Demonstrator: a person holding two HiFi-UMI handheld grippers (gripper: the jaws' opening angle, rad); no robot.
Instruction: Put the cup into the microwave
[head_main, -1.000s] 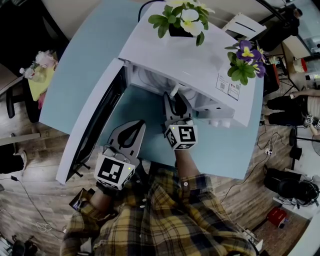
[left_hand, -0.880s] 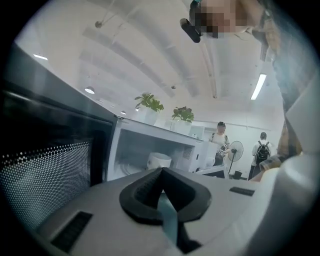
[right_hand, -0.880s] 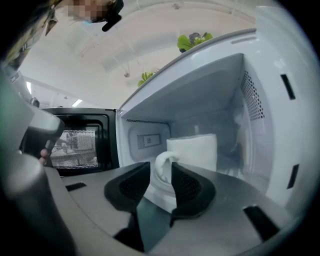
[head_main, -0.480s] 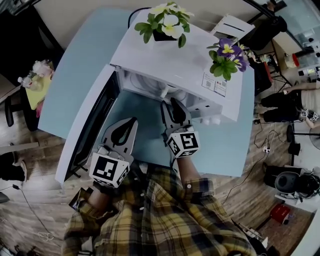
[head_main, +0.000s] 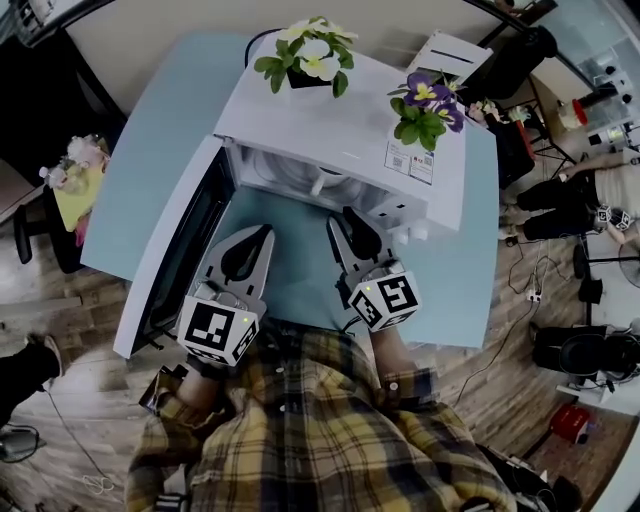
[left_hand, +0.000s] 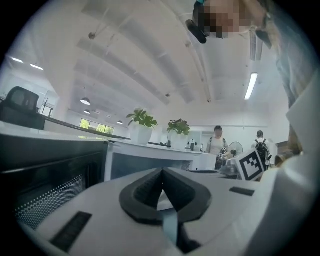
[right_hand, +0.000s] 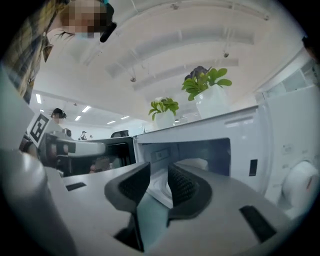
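White cup (head_main: 326, 184) sits inside microwave (head_main: 330, 130). Right gripper (head_main: 345, 220) has backed out of the cavity, jaws slightly apart, empty. Left gripper (head_main: 258, 236) closed, holding nothing. Placement looks done; door (head_main: 170, 262) still open.

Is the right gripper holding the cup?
No, the right gripper has its jaws apart with nothing between them, and the cup sits inside the microwave.
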